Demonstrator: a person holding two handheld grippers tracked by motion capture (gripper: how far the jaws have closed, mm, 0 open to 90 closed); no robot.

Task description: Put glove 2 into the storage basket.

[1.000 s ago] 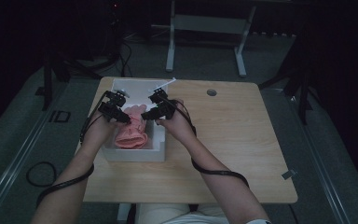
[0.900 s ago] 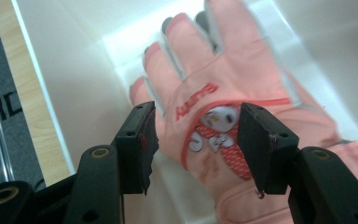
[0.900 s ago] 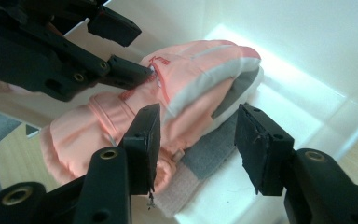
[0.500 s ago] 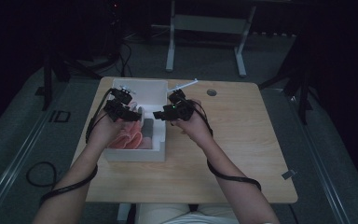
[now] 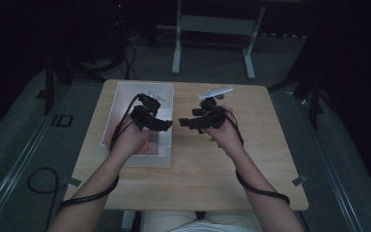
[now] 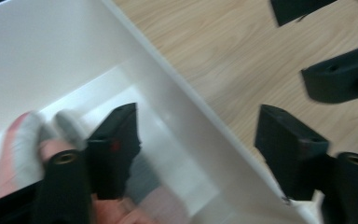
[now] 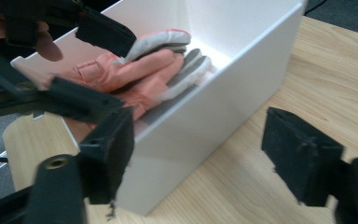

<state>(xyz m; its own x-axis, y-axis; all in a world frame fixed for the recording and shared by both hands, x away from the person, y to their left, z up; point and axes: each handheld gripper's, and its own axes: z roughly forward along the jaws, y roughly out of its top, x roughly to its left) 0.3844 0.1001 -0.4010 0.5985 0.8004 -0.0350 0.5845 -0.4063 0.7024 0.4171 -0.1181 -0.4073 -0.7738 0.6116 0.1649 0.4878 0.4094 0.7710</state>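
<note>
Now I back both hands off white bin point(image 5: 140, 92). Pink-and-grey glove point(image 7: 140, 70) lies inside bin, low against wall nearest me. Left gripper point(image 5: 155, 123) above bin's right rim, jaws just been opening, nothing between. Right gripper point(image 5: 189, 123) over bare table point(image 5: 212, 169), jaws just been opening, empty too. I lift clear before swinging sideways, mind rim, keep cables off glove.

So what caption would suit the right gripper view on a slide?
Open right gripper beside a white bin holding pink-and-grey gloves.
</note>
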